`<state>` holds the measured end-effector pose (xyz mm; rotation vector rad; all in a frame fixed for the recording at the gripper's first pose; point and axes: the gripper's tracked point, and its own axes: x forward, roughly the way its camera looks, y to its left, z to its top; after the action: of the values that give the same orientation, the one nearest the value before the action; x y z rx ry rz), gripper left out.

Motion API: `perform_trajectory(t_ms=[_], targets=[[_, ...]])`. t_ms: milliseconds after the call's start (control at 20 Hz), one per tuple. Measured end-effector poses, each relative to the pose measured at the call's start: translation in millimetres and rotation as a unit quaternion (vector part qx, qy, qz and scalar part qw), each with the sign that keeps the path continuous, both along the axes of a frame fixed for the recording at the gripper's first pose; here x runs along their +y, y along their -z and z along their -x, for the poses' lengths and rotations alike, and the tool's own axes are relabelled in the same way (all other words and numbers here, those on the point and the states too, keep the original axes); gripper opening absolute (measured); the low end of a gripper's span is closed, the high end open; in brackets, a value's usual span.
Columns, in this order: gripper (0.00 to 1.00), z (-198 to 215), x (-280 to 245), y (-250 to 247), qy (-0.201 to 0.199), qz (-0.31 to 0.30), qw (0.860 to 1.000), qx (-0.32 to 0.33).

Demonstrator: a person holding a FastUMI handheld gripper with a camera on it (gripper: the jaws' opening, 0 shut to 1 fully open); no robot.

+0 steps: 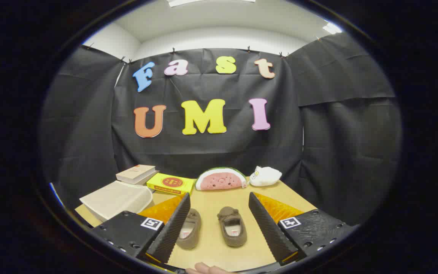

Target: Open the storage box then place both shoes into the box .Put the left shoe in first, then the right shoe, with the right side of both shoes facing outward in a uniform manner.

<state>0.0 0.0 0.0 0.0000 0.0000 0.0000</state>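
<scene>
Nothing is done yet: the gripper (pixel 219 224) hangs wide open over two brown suede slippers (pixel 211 227), so it should first go to the shut translucent white storage box (pixel 118 198) on the wooden table (pixel 219 201).

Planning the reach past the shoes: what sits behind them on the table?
Behind the two shoes lie a watermelon plush, a white plush, a yellow box and a book. The open gripper frames the shoes, one finger covering part of one.
</scene>
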Motion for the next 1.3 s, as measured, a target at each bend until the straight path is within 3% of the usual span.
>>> perform_trajectory(t_ms=[550, 800, 1100, 1300], targets=[[0.95, -34, 35, 17, -0.036, 0.008, 0.999, 0.021], [0.95, -72, 76, 27, -0.091, -0.022, 0.994, 0.049], [0.95, -123, 138, 69, -0.171, -0.074, 0.975, 0.123], [0.95, -140, 193, 93, -0.248, -0.106, 0.948, 0.17]])
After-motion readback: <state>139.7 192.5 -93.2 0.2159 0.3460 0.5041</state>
